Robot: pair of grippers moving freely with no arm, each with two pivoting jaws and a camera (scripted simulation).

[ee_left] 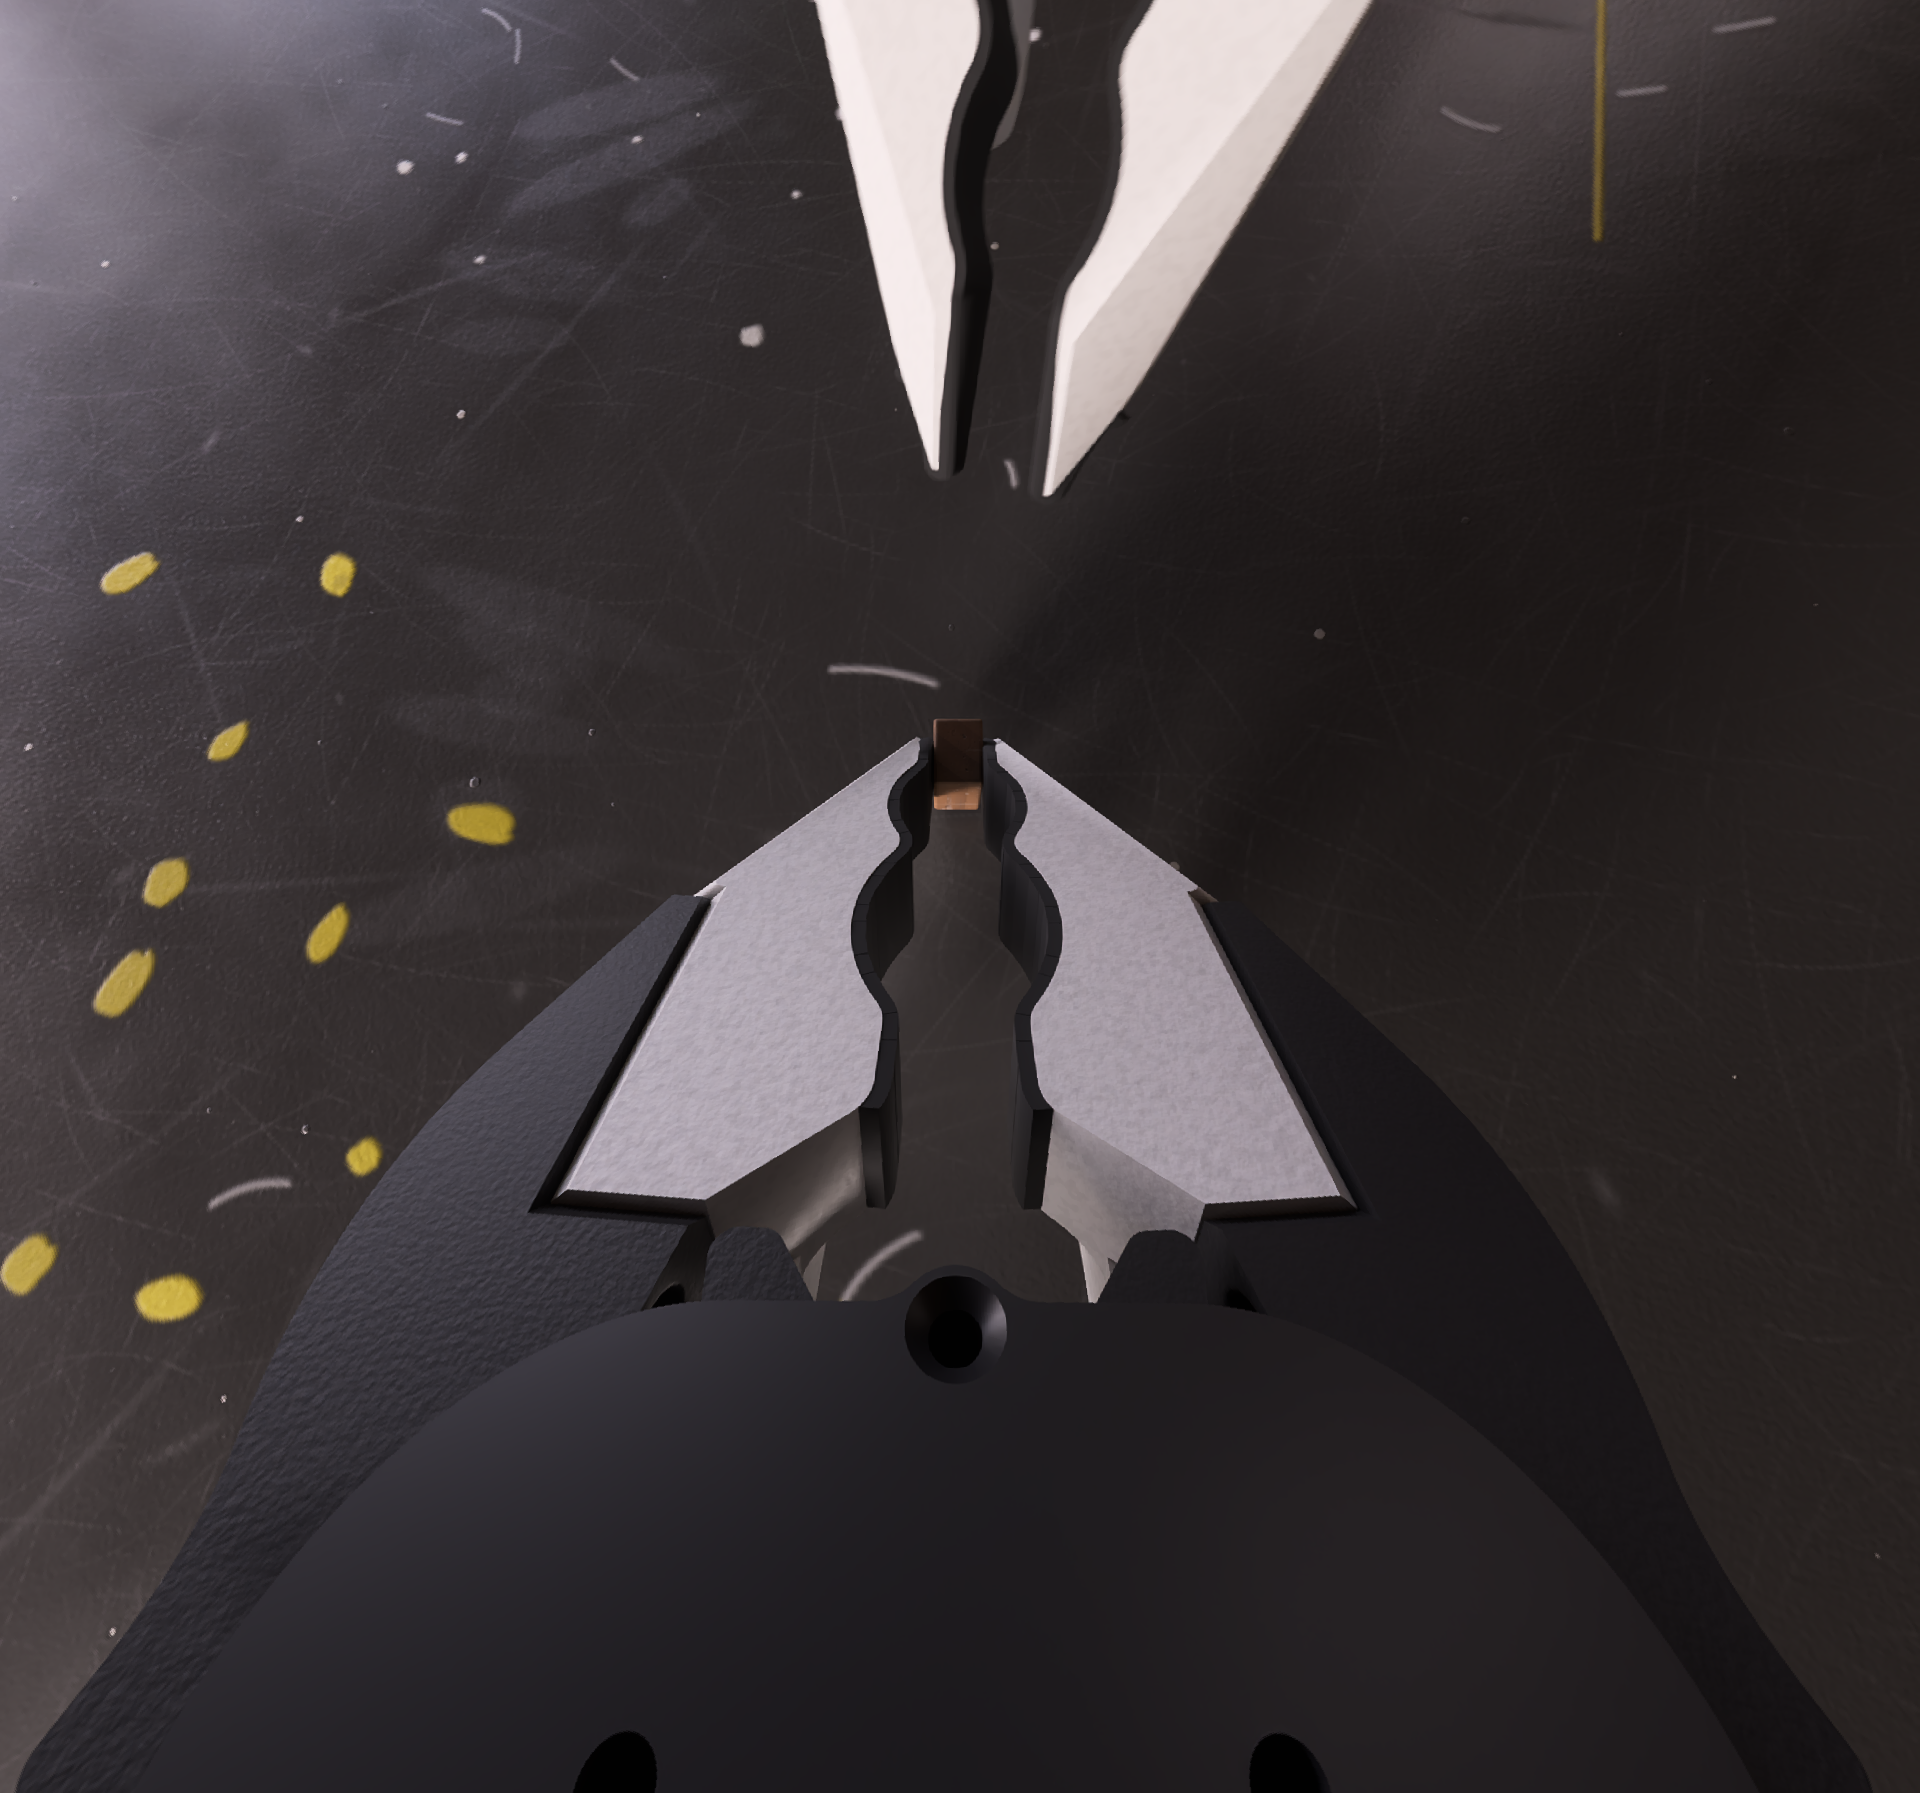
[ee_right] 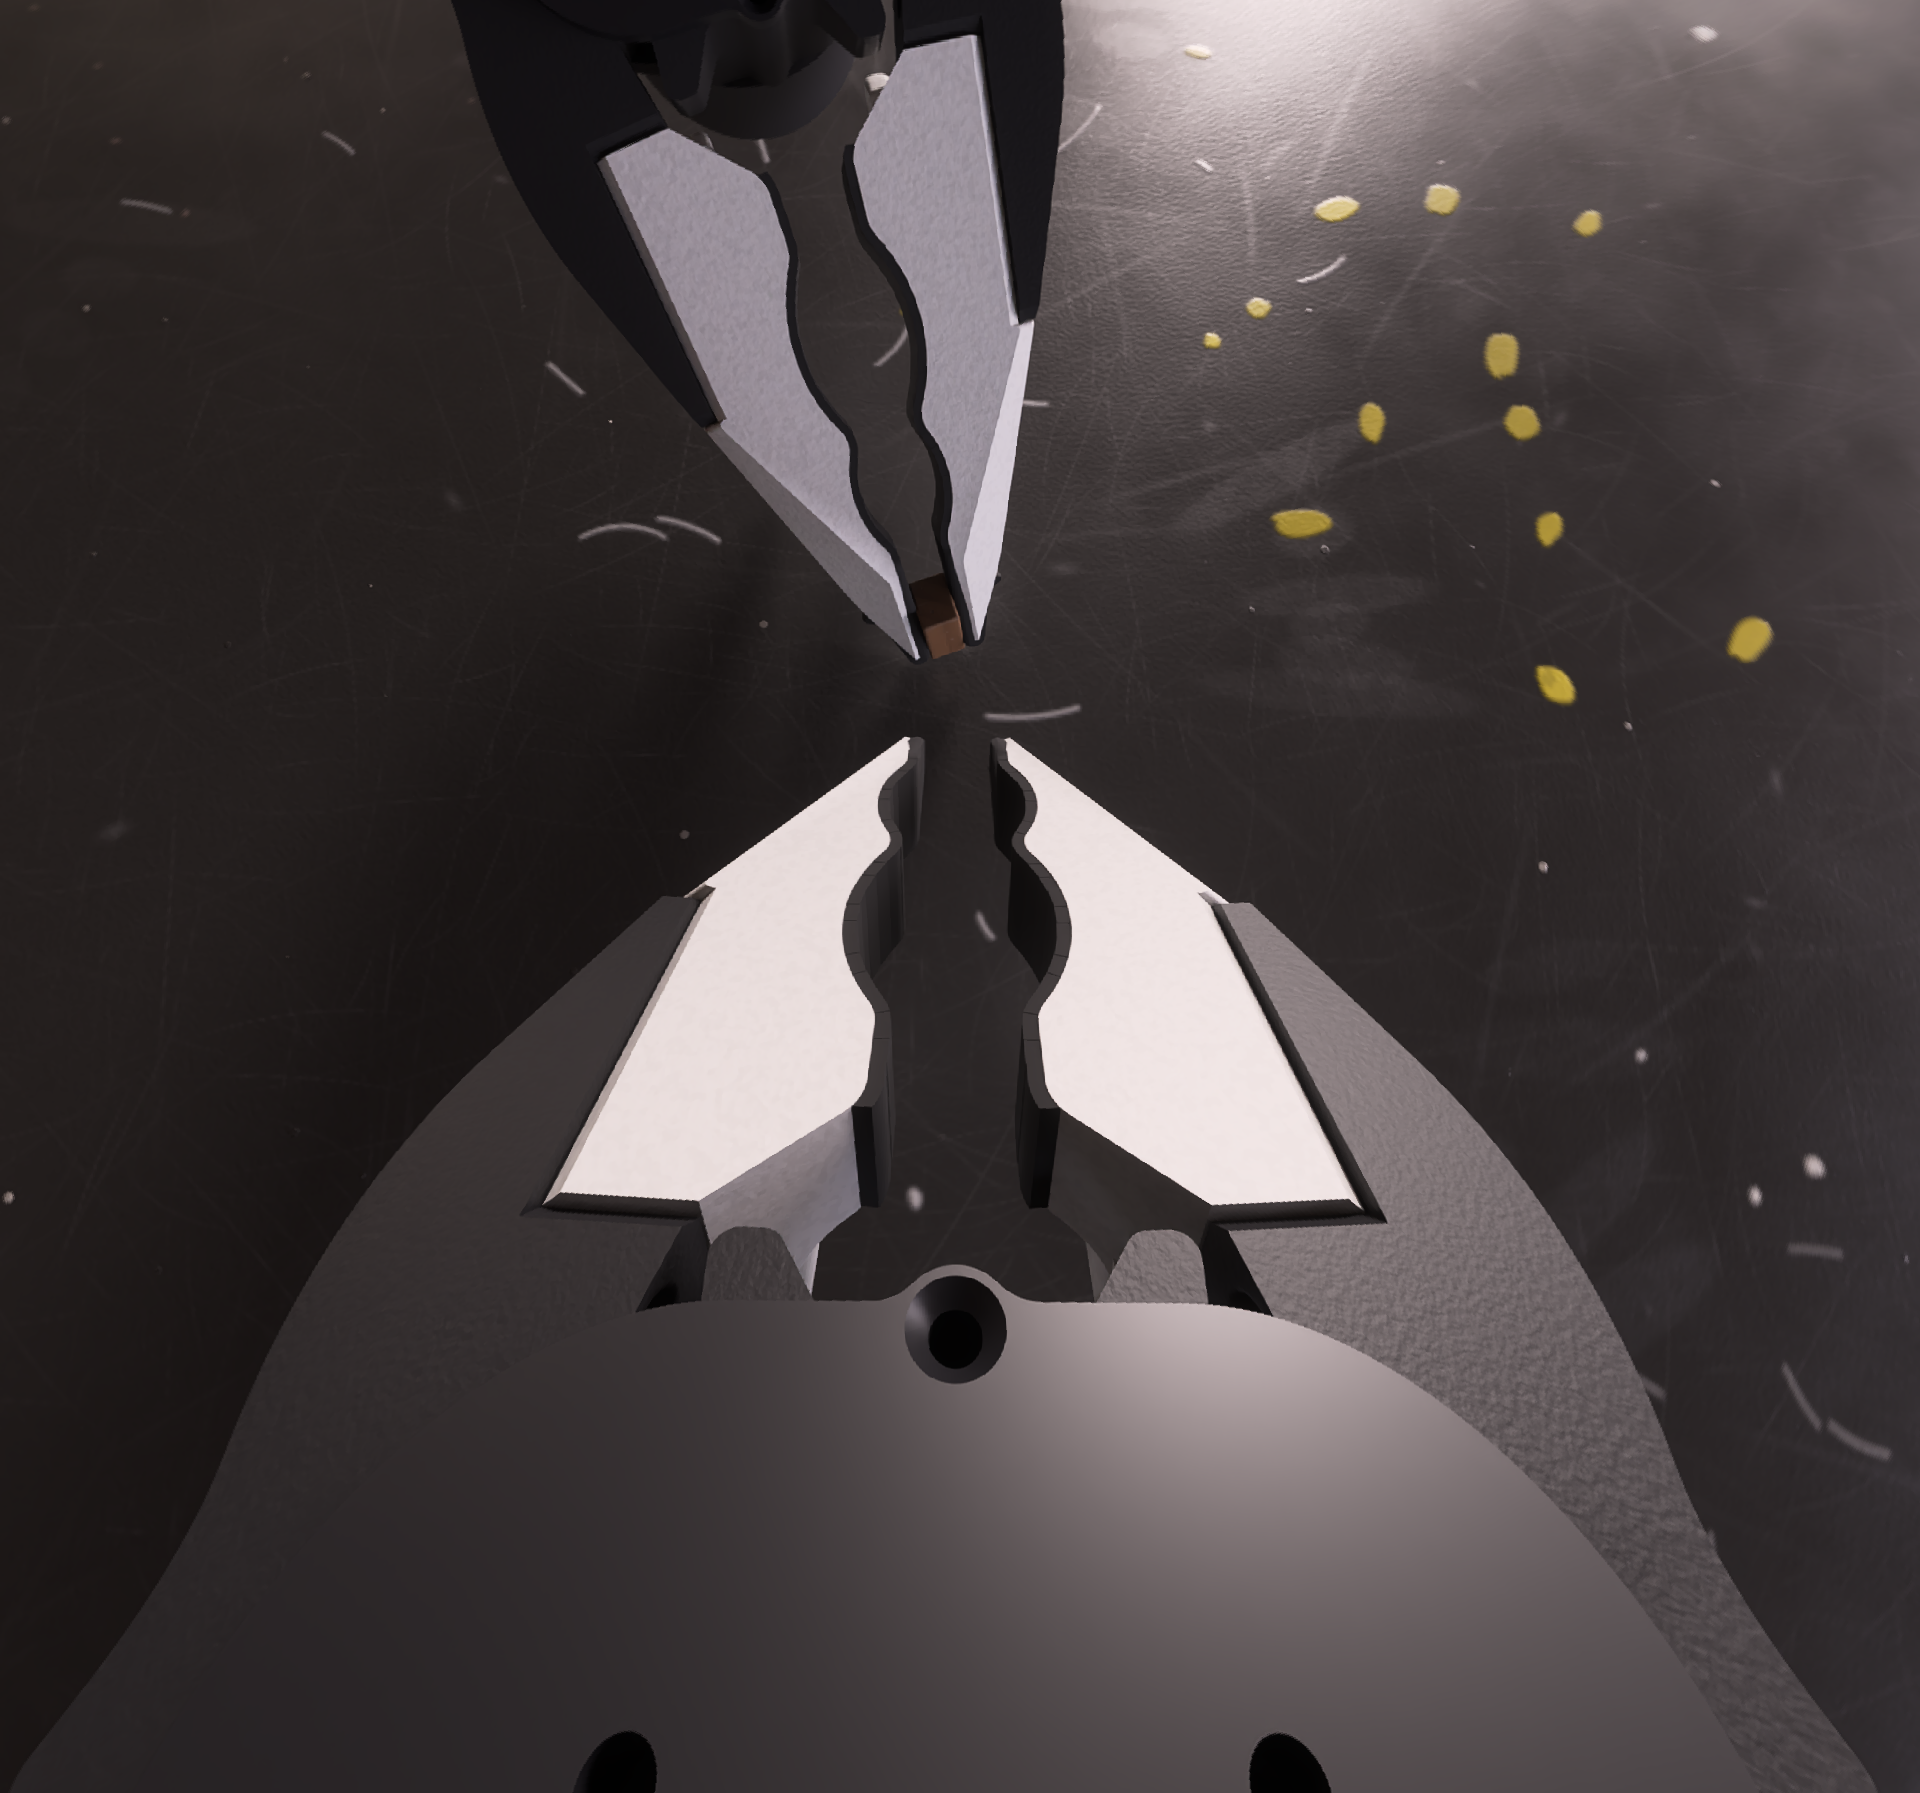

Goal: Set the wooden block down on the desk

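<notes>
I count two grippers, one wooden block and one desk under both. On my left wrist feed the left gripper [ee_left: 957, 744] fills the lower half of the frame, pointing up the picture, its two white fingers converging to a narrow gap. The wooden block [ee_left: 957, 763] sits in that gap right at the tips, a small brown piece touching both fingers, so I read this gripper as clamped on the block. I cannot tell from either feed whether the block's underside touches the desk [ee_left: 1558, 808] or hangs just above it. The right gripper [ee_left: 992, 486] comes down from the top centre of the same frame, tips aimed toward the block and near it but apart, with dark desk showing between them. On my right wrist feed that right gripper [ee_right: 957, 741] occupies the lower half, its two fingers parted with nothing between them but dark surface, so it is released and empty. Across from it, from the upper centre, the left gripper [ee_right: 942, 647] slants down and slightly rightward with the block [ee_right: 938, 623] pinched at its very tips, just above the right gripper's tips in the frame. The desk [ee_right: 312, 600] is dark and scuffed, with pale scratches. Scattered yellow paint spots [ee_left: 480, 823] lie on it, about a dozen, at the left middle of the left feed and at the right middle [ee_right: 1301, 523] of the right feed.
</notes>
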